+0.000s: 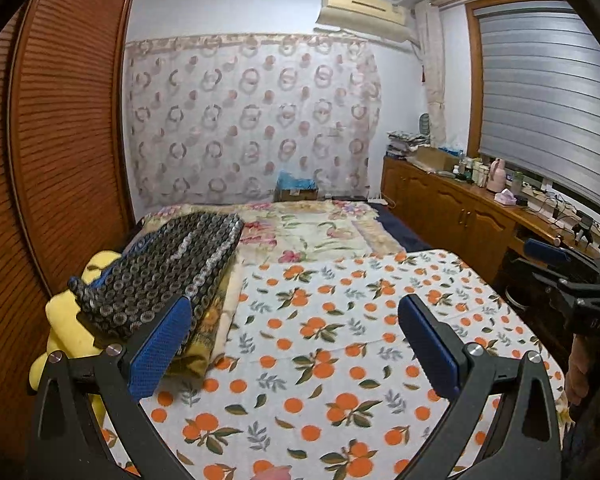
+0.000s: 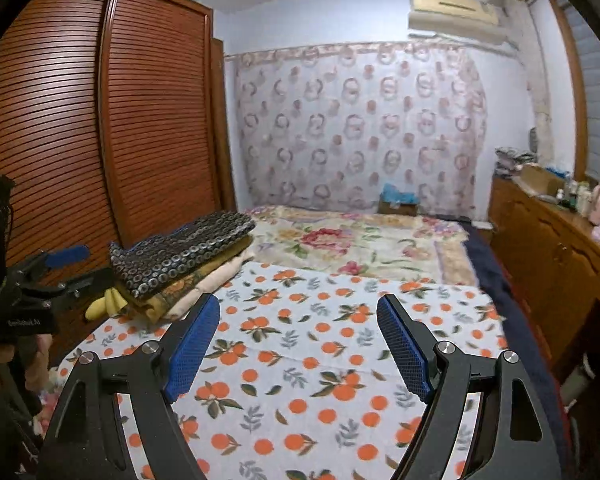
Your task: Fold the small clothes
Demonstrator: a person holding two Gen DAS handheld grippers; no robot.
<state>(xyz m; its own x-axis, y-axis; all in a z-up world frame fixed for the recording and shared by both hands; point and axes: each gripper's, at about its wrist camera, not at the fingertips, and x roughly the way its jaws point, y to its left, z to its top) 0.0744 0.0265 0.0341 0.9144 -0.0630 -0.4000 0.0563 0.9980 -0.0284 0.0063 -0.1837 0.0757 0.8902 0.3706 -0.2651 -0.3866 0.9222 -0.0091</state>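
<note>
Your clothes sit as a folded stack (image 1: 168,276) at about ten o'clock in the left wrist view, topped by a dark knit piece with a grey ring pattern (image 2: 180,252), with mustard and cream fabric layers under it. In the right wrist view the same pile lies at roughly ten o'clock too. It rests on the left edge of the white bed sheet printed with oranges and green leaves (image 1: 320,340), and a yellow soft object (image 1: 66,332) pokes out from beneath its near corner. No loose garment shows on the sheet in front of you, so judge the pile as your only work piece.

Your left tool (image 1: 296,344) hangs with its blue-padded fingers spread wide and nothing between them; its left pad (image 1: 160,348) overlaps the stack's near edge in the picture, though I cannot tell whether it touches. Your right tool (image 2: 300,348) is likewise spread and empty, over bare sheet near six o'clock.

The risk looks like this: pinch only the top knit and the layers under it may slide toward the wooden slatted wardrobe (image 1: 60,120) at nine o'clock. Closing low may also catch the sheet along with the cloth, and dragging it would wrinkle your folding surface
</note>
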